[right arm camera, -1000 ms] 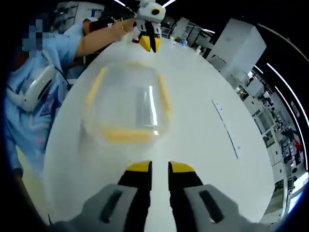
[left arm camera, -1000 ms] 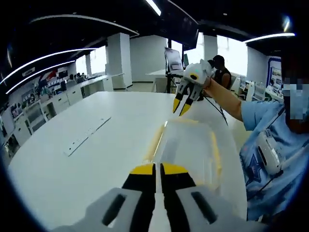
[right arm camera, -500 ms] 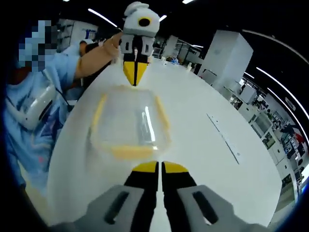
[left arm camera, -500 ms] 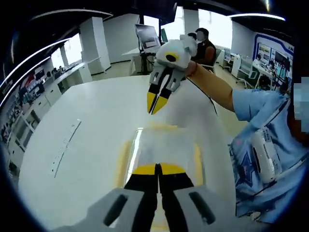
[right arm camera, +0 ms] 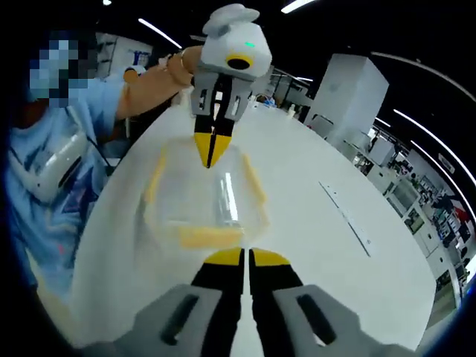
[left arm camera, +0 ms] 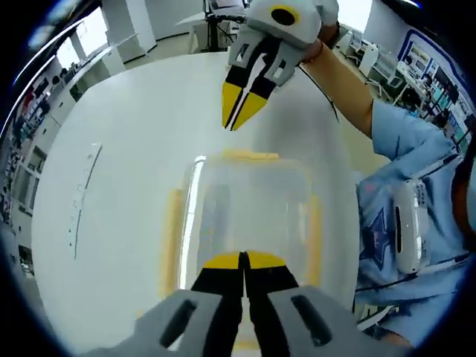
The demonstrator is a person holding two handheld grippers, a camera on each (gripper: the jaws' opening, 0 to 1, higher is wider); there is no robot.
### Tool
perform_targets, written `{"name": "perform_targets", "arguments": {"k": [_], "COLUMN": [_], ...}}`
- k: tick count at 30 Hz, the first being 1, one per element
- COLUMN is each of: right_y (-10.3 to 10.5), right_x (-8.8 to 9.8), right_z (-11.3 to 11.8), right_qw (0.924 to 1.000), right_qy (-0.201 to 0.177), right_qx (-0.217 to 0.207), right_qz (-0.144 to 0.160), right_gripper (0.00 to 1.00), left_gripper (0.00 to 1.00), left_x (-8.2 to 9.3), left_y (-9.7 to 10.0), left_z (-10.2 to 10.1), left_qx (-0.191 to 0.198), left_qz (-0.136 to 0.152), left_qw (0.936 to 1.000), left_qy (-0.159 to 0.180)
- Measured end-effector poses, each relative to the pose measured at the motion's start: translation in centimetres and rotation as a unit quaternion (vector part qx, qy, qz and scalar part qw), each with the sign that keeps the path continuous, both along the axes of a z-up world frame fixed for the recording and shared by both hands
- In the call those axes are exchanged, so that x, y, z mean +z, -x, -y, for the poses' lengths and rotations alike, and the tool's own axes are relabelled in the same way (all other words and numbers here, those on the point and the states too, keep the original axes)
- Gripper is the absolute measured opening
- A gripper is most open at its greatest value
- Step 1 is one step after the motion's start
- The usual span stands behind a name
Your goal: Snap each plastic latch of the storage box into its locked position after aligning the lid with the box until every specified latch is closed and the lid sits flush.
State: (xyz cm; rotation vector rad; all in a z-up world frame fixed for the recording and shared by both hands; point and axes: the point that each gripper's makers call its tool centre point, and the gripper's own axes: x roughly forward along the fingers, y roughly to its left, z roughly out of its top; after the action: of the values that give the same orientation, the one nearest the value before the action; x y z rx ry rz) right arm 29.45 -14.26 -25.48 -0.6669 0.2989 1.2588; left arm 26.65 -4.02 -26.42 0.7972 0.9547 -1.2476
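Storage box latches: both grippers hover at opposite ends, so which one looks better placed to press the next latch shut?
Probably the left gripper: its shut tips sit right over the storage box, beside a yellow latch. The right gripper hangs beyond the far end latch, apart from it.

Clear glossy plastic storage box (left arm camera: pixel 249 216), smooth white table (left arm camera: pixel 126 149).

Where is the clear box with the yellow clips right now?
The storage box sits on the white table between the two grippers: the left gripper at one end, the right gripper at the other.
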Motion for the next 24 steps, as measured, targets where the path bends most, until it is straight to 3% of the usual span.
{"name": "perform_targets", "arguments": {"k": [6, 8, 12, 24], "right_y": [0.3, 0.8, 0.8, 1.9], "right_x": [-0.1, -0.6, -1.3, -2.4], "right_z": [-0.5, -0.6, -0.6, -1.5], "right_qw": [0.9997, 0.9991, 0.9988, 0.9890], "right_qy": [-0.019, -0.025, -0.027, -0.118], "right_qx": [0.015, 0.026, 0.026, 0.059], "right_qz": [-0.007, -0.022, -0.030, -0.067], "right_gripper": [0.00, 0.00, 0.00, 0.00], "left_gripper": [0.00, 0.00, 0.00, 0.00], "left_x": [-0.2, -0.2, -0.2, -0.2], "left_y": [0.0, -0.1, -0.3, -0.1], "left_z": [0.0, 0.0, -0.2, -0.1], "left_qx": [0.018, 0.023, 0.049, 0.040], "left_qz": [0.003, 0.001, -0.022, -0.014], "left_qw": [0.9993, 0.9990, 0.9981, 0.9981], "left_qy": [-0.031, -0.039, -0.032, -0.045]}}
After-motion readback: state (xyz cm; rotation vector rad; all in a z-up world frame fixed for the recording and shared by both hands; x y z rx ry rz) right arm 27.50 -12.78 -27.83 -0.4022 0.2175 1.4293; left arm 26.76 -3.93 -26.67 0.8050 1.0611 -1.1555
